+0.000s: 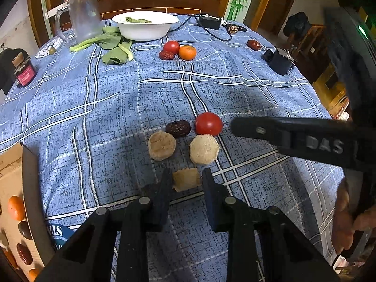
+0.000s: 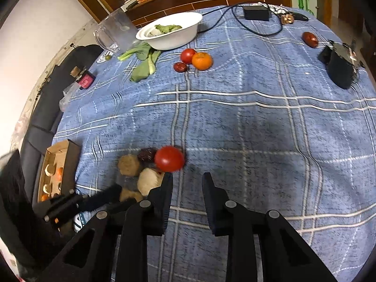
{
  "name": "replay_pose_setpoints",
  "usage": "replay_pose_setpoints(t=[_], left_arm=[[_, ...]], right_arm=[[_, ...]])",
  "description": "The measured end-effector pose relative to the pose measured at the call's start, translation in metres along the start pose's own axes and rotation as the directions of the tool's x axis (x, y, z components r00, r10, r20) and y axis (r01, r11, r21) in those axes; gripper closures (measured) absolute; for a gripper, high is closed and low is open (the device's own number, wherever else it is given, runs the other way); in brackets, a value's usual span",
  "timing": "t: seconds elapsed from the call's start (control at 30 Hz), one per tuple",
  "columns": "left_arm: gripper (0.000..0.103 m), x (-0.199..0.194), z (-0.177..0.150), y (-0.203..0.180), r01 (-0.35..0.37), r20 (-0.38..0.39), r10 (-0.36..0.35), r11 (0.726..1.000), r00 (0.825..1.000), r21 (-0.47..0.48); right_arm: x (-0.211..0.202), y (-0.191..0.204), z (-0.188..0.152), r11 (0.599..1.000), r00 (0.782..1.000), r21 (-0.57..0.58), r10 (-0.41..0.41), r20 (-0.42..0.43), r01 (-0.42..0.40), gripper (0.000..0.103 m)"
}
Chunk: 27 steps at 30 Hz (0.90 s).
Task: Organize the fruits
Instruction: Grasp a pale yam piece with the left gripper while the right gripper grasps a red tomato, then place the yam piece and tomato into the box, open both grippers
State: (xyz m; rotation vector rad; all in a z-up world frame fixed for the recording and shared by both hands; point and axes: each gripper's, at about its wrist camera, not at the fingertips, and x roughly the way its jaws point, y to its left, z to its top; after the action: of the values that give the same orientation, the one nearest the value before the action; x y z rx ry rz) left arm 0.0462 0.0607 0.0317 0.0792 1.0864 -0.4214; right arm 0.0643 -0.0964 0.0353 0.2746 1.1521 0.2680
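On the blue checked tablecloth (image 1: 117, 108) a near cluster holds a red tomato (image 1: 208, 123), a dark red date (image 1: 178, 128), two round beige cakes (image 1: 161, 145) (image 1: 204, 149) and a square beige piece (image 1: 186, 179). My left gripper (image 1: 186, 179) is open, its fingers on either side of the square piece. My right gripper (image 2: 187, 179) is open and empty, just right of the tomato (image 2: 169, 158); it shows from the side in the left wrist view (image 1: 237, 127). Farther off lie a tomato (image 1: 171, 46), an orange (image 1: 187, 52) and a date (image 1: 166, 55). A lone date (image 1: 253, 45) lies at the far right.
A cardboard box (image 1: 14, 171) holding oranges and dates sits at the left table edge. A white bowl (image 1: 145, 27), leafy greens (image 1: 112, 47), a clear jug (image 1: 82, 18), a small jar (image 1: 24, 70), a black adapter with cable (image 1: 209, 22) and a black device (image 1: 279, 61) stand farther back.
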Motion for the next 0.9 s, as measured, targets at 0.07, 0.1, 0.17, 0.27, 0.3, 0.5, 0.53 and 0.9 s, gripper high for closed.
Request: replay_pose_setpoints(t=[0.07,0.1,0.17,0.27,0.3,0.5,0.53,0.9], left_arm=[[0.078,0.0,0.0,0.001,0.008,0.005,-0.008,1.0,1.0,-0.005],[0.077,0.001,0.0,0.001,0.011,0.008,-0.011,1.0,1.0,-0.008],[0.073,0.006,0.001,0.003,0.001,-0.006,-0.001,1.0,1.0,-0.015],[0.072,0.015,-0.003,0.007,-0.005,-0.015,0.004,0.999,1.0,-0.033],[0.072,0.015,-0.004,0.006,-0.005,-0.013,0.005,0.999,1.0,-0.033],[0.077,0.007,-0.006,0.012,0.001,-0.002,-0.001,0.997,1.0,-0.071],[0.077,0.004,-0.007,0.014,0.006,0.004,-0.006,0.997,1.0,-0.082],[0.076,-0.069,-0.032,0.038,0.076,0.111,-0.054,0.974,0.992,-0.211]], right_arm=[[0.01,0.008,0.006,1.0,1.0,-0.007,0.003,-0.012,-0.003,0.074],[0.015,0.012,0.008,1.0,1.0,-0.011,0.0,-0.017,0.0,0.074],[0.026,0.019,0.012,0.999,0.999,-0.024,-0.023,-0.029,0.022,0.07],[0.039,0.022,0.014,0.998,0.998,-0.039,-0.058,-0.038,0.056,0.059],[0.04,0.02,0.015,0.998,0.998,-0.029,-0.05,-0.03,0.049,0.059],[0.034,0.016,0.012,0.999,0.999,-0.015,-0.037,-0.034,0.036,0.068],[0.032,0.016,0.01,0.999,0.999,-0.011,-0.034,-0.03,0.034,0.068],[-0.016,0.042,-0.016,0.999,0.998,-0.015,0.05,0.026,-0.05,0.068]])
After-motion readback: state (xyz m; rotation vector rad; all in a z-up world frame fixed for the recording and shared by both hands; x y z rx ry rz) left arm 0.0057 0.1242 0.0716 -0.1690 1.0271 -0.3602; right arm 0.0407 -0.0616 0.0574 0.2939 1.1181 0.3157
